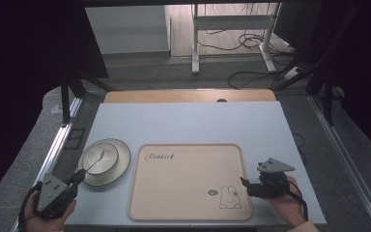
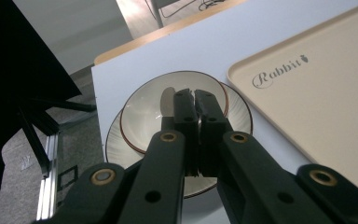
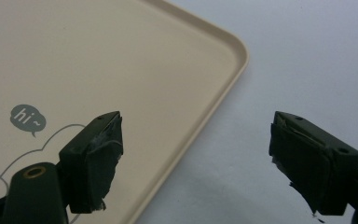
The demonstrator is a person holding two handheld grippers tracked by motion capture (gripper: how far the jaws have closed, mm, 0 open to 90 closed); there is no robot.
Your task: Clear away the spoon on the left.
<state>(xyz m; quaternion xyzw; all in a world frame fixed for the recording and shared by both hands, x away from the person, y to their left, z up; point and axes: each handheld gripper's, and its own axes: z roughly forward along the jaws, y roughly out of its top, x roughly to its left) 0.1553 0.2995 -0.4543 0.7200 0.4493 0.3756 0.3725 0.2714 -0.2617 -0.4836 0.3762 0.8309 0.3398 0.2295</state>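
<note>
The left gripper (image 1: 77, 180), jaws closed on nothing, points at the bowl (image 1: 100, 158) with a spoon (image 2: 167, 101) on a plate (image 1: 121, 166), just ahead of its tips. The beige tray (image 1: 183, 169) lies mid-surface (image 1: 188, 121). The right gripper (image 1: 245, 185) stands open over the tray's right edge.

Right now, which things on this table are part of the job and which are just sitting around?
Part of the job:
- bowl on the plate, with a spoon inside
- beige tray
- left tongs, shut, near the bowl
- right tongs, open, astride the tray's edge

Just sitting around:
- white desk frame on the floor beyond
- cables on the floor
</note>
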